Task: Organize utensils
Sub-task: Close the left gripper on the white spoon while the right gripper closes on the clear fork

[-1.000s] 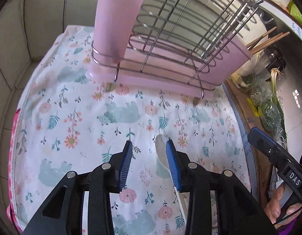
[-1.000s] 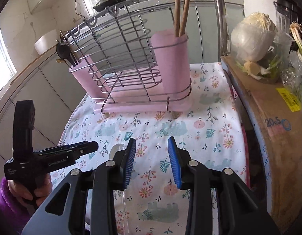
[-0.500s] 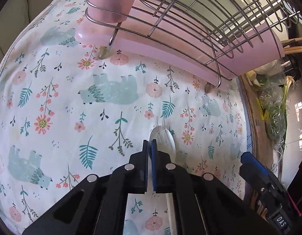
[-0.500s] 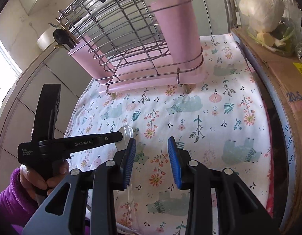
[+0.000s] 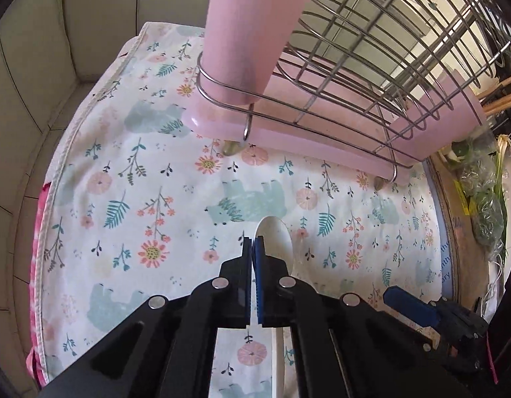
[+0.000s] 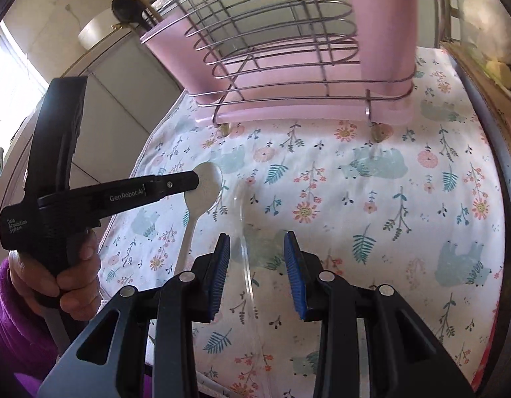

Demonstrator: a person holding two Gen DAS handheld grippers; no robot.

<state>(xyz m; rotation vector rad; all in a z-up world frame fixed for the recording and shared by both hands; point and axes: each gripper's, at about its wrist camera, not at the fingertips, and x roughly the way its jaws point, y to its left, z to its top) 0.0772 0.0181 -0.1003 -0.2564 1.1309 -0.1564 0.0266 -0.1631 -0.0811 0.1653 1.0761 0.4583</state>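
White spoon (image 5: pixel 275 235): lies flat on the floral cloth (image 5: pixel 139 199), in front of the rack, towards the cloth's left side as the right wrist view shows it.
Spoon's long axis: bowl points away towards the rack, handle runs back towards the person (in the right wrist view it leans slightly, bowl up and to the right of the handle end).
Left hand-held gripper (image 5: pixel 252 248): jaws drawn together with only a sliver between the blue pads; the tips sit at the left edge of the spoon's bowl. Whether the pads pinch the rim cannot be told.
Spoon and left hand-held gripper: the bowl shows just right of the closed tips, and the handle passes back under the right finger.
Clear spoon (image 6: pixel 244 232): transparent, hard to make out, lying on the cloth with its long axis running towards and away from the person, bowl end farther off.
Right hand-held gripper (image 6: pixel 257 258): jaws part open, holding nothing; the clear spoon's handle shows in the gap between the blue pads, not touched by either.
Rack (image 5: pixel 371 66): wire frame with pink holders, standing on the cloth beyond both spoons.
Hand (image 6: pixel 60 275): in a purple sleeve, wrapped round the left tool's grip.
Desk: covered by the cloth.
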